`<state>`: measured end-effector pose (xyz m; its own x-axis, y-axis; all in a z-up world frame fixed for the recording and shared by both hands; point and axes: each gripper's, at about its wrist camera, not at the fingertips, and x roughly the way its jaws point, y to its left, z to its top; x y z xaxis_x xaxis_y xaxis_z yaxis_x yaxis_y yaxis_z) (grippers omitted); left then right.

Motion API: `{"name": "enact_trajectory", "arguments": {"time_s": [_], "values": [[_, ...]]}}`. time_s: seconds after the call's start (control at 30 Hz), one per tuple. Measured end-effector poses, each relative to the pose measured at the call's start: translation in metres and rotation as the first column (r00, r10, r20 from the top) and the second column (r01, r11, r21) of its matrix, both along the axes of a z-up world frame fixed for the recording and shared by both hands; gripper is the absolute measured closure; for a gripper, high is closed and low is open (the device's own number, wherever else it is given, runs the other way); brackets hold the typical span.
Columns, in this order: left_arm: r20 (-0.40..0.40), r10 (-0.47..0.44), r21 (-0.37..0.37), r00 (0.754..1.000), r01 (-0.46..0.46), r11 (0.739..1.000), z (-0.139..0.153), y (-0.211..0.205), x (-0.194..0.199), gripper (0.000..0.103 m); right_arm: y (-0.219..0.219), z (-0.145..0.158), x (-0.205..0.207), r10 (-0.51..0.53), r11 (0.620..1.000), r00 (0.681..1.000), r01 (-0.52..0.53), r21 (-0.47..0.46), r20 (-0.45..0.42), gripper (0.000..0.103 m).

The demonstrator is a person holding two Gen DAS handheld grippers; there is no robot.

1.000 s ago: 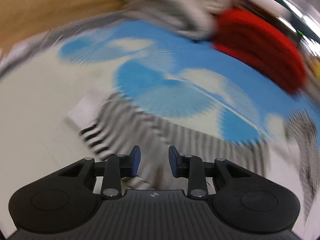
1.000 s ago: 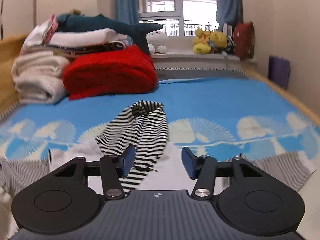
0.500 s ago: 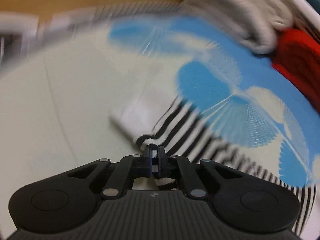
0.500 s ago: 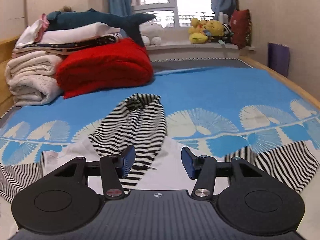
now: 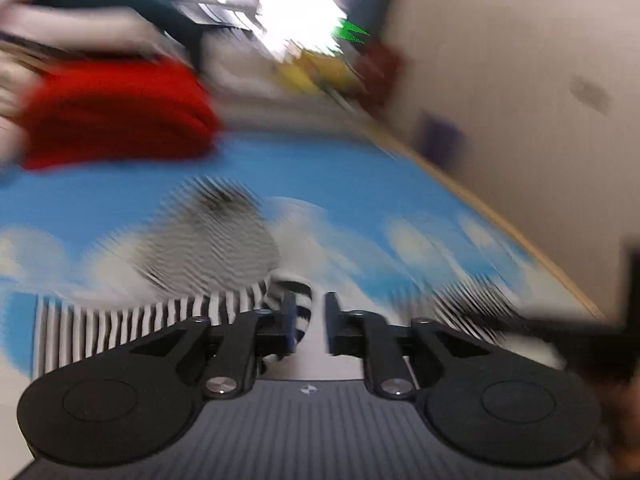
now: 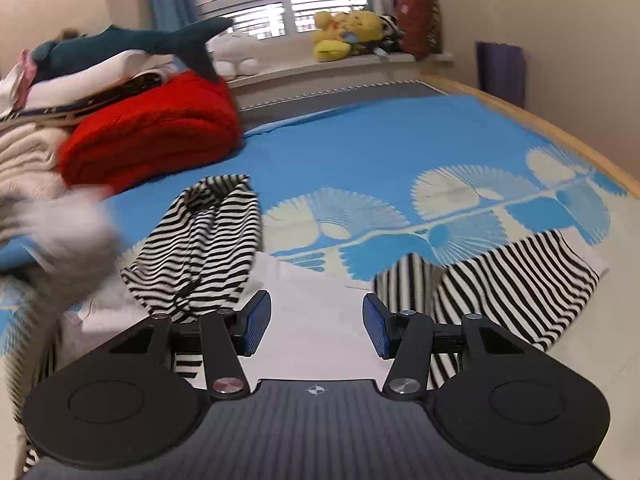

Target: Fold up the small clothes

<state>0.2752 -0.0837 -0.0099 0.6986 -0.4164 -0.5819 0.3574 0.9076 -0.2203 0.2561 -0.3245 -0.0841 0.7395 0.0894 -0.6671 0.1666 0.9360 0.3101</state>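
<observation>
In the left wrist view, heavily blurred, the left gripper [image 5: 307,322] had its fingers parted, with a striped sleeve [image 5: 280,300] draped against the inner face of the left finger; nothing was pinched between them. The sleeve ran back leftward over the blue sheet [image 5: 340,176]. A red blanket [image 5: 116,112] sat far off to the left.

In the right wrist view, the right gripper [image 6: 316,326] hung with fingers spread wide and empty above the white body of the shirt [image 6: 312,316]. The striped hood [image 6: 204,240] lay ahead of it, and the other sleeve [image 6: 516,276] was spread out flat to the right. The fold looked barely begun: one sleeve apparently brought inward, the right one and the body remaining. The sheet ahead and to the right was bare up to the wooden bed edge [image 6: 560,128], leaving good room; stacked bedding [image 6: 28,156] crowded the left.
</observation>
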Motion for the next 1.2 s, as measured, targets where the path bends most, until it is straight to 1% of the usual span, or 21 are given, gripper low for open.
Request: {"name": "enact_trajectory", "arguments": {"time_s": [0.03,0.07,0.17,0.2,0.3,0.37,0.4,0.43,0.5,0.6,0.63,0.7,0.77,0.8,0.83,0.87,0.9,0.93,1.03,1.13,1.2], "values": [[-0.052,-0.004,-0.002,0.999,0.004,1.000,-0.001,-0.003,-0.003,0.083,-0.007,-0.003,0.000,-0.017,1.000,1.000,0.017,0.011,-0.013,0.049],[-0.092,0.024,-0.006,0.995,-0.025,1.000,-0.001,0.001,-0.004,0.082,-0.012,-0.005,0.000,-0.035,0.999,0.999,0.036,0.025,-0.026,0.049],[-0.210,0.204,0.020,0.956,-0.204,0.979,0.003,0.031,-0.007,0.082,-0.031,-0.016,0.002,-0.085,0.989,0.993,0.093,0.113,-0.077,0.049],[-0.214,0.269,0.037,0.939,-0.267,0.963,0.006,0.044,-0.009,0.082,-0.035,-0.021,0.002,-0.092,0.985,0.991,0.105,0.139,-0.094,0.049],[-0.186,0.371,0.030,0.910,-0.372,0.928,0.001,0.074,-0.018,0.065,-0.038,-0.040,0.004,-0.109,0.970,0.983,0.139,0.201,-0.151,0.048],[-0.177,0.415,0.077,0.892,-0.408,0.910,-0.017,0.079,-0.022,0.065,-0.030,-0.056,0.009,-0.090,0.965,0.977,0.134,0.224,-0.195,0.051],[-0.210,0.448,0.132,0.869,-0.429,0.894,-0.024,0.080,-0.013,0.066,-0.024,-0.066,0.014,-0.071,0.965,0.972,0.123,0.232,-0.223,0.053],[-0.238,0.474,0.146,0.848,-0.451,0.880,-0.028,0.083,-0.011,0.066,-0.018,-0.074,0.019,-0.048,0.963,0.968,0.110,0.245,-0.246,0.055],[-0.224,0.475,0.121,0.851,-0.459,0.880,-0.028,0.087,-0.007,0.066,-0.011,-0.086,0.029,-0.023,0.959,0.960,0.100,0.266,-0.279,0.055],[-0.146,0.486,0.223,0.861,-0.450,0.865,-0.029,0.083,0.001,0.066,0.000,-0.102,0.048,-0.026,0.968,0.951,0.102,0.231,-0.308,0.053],[-0.145,0.489,0.235,0.860,-0.450,0.862,-0.029,0.084,0.001,0.066,0.005,-0.106,0.051,-0.036,0.975,0.947,0.103,0.195,-0.320,0.053],[-0.181,0.497,0.214,0.849,-0.459,0.862,-0.032,0.092,0.003,0.066,0.012,-0.116,0.055,-0.053,0.983,0.934,0.111,0.145,-0.353,0.053],[-0.212,0.499,0.185,0.840,-0.467,0.865,-0.032,0.104,0.003,0.066,0.019,-0.126,0.055,-0.057,0.982,0.925,0.119,0.145,-0.376,0.053],[-0.215,0.493,0.174,0.843,-0.464,0.869,-0.030,0.107,0.003,0.066,0.024,-0.127,0.055,-0.061,0.984,0.927,0.118,0.132,-0.371,0.058],[-0.210,0.485,0.168,0.849,-0.457,0.873,-0.027,0.108,0.004,0.066,0.030,-0.126,0.055,-0.056,0.990,0.934,0.099,0.105,-0.354,0.079],[-0.204,0.479,0.166,0.854,-0.452,0.876,-0.025,0.109,0.003,0.066,0.038,-0.124,0.055,-0.030,0.994,0.942,0.062,0.087,-0.335,0.089],[-0.199,0.475,0.166,0.858,-0.448,0.879,-0.022,0.110,0.003,0.066,0.042,-0.123,0.055,-0.013,0.997,0.947,0.038,0.071,-0.322,0.094],[-0.194,0.472,0.163,0.860,-0.446,0.880,-0.020,0.110,0.002,0.066,0.046,-0.120,0.054,-0.014,0.998,0.951,0.032,0.053,-0.308,0.095],[-0.204,0.469,0.153,0.860,-0.445,0.882,-0.018,0.113,0.002,0.066,0.037,-0.104,0.050,-0.051,0.994,0.962,0.075,0.079,-0.268,0.096],[-0.209,0.457,0.145,0.865,-0.435,0.889,-0.018,0.114,0.001,0.066,0.019,-0.062,0.043,-0.094,0.983,0.984,0.115,0.144,-0.149,0.097],[-0.215,0.444,0.144,0.870,-0.422,0.895,-0.017,0.113,0.001,0.066,0.016,-0.041,0.036,-0.108,0.985,0.990,0.118,0.124,-0.088,0.097]]}}
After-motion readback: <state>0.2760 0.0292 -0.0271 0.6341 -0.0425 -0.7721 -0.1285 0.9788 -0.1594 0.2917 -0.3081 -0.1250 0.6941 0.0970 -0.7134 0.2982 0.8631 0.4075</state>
